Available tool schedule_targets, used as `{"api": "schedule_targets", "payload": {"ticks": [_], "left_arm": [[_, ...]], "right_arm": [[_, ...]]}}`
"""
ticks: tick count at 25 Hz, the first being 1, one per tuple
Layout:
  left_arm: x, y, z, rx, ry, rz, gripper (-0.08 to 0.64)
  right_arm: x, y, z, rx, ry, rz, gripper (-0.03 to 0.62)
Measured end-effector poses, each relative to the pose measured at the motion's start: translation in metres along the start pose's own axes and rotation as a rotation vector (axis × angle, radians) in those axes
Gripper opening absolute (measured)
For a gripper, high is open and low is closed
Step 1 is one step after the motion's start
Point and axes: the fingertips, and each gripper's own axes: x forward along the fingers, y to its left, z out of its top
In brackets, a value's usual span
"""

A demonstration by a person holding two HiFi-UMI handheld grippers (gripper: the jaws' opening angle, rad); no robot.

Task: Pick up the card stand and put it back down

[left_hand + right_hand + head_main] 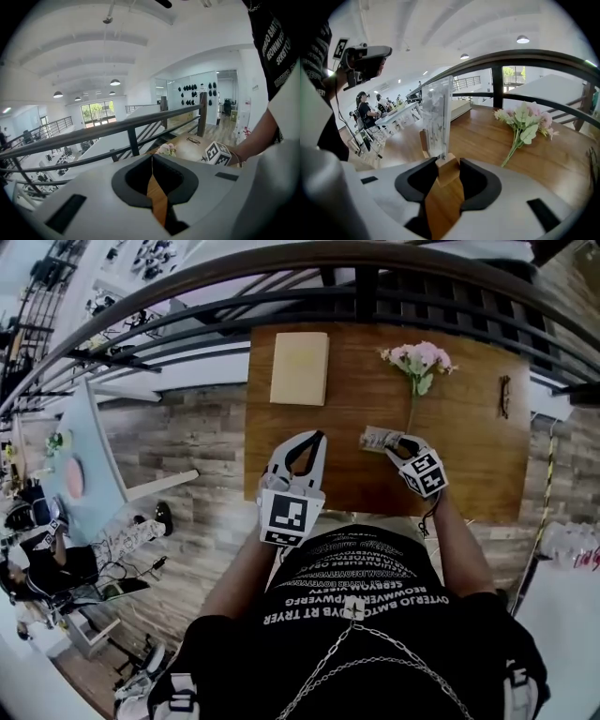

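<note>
One weak point: right hand-held gripper [447, 167] is clamped only on the wood base of the stand [438, 117], mid-way across the worktop [487, 140], so the tall clear panel could tilt or slip out; left hand-held gripper [152, 161] closed, empty.

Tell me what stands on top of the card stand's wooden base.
A clear upright panel with faint print rises from it. The right claw clamps the card stand's wooden base, so the base's sides and underside are covered.
</note>
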Motion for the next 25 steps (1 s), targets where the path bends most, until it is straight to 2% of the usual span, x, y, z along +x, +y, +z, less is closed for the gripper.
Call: {"api": "schedule_targets", "payload": {"ticks": [7, 17, 25], "left_arm": [[-0.013, 0.001, 0.007, 0.0, -0.048, -0.002, 0.029], [-0.025, -0.016, 0.019, 0.01, -0.116, -0.042, 0.029], [-0.039, -0.012, 0.029, 0.024, -0.16, -0.051, 0.029]], "right_arm": [[-0.035, -0.001, 0.021, 0.035, -0.041, -0.044, 0.161], [-0.091, 0.007, 0.059, 0.066, -0.107, -0.102, 0.16], [-0.127, 0.031, 0.097, 0.086, -0.173, -0.115, 0.16]]}}
